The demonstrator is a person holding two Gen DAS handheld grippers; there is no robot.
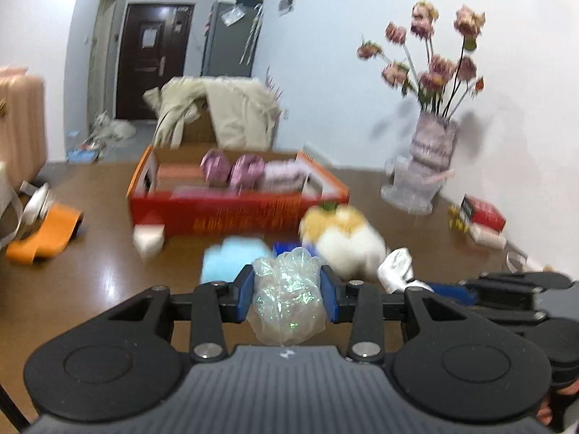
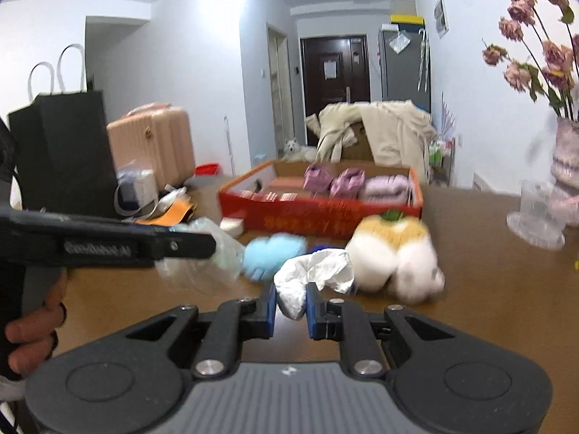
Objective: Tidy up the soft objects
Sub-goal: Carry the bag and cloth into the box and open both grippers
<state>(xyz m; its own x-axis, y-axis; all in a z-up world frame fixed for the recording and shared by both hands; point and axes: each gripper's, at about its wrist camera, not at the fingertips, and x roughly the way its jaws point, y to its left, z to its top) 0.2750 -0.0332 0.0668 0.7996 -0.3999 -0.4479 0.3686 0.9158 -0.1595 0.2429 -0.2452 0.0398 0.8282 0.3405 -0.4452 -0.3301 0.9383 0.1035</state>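
My left gripper point(image 1: 287, 291) is shut on a crumpled clear iridescent plastic bag point(image 1: 287, 300), held above the brown table point(image 1: 108, 271). My right gripper point(image 2: 291, 305) is shut on a crumpled white soft bag point(image 2: 311, 275); it shows at the right of the left wrist view point(image 1: 396, 267). A white and orange plush toy point(image 2: 392, 256) and a light blue fluffy item point(image 2: 271, 253) lie on the table in front of a red cardboard box point(image 2: 318, 213) that holds folded pink and purple soft items point(image 2: 354, 182). The left gripper's side crosses the right wrist view point(image 2: 188, 246).
A vase of dried pink flowers point(image 1: 430, 144) stands at the right by the wall. Red and white books point(image 1: 483, 220) lie near it. A white block point(image 1: 148, 240) sits by the box. An orange item point(image 1: 47, 235), a black paper bag point(image 2: 61, 152) and a pink suitcase point(image 2: 152, 144) are at the left.
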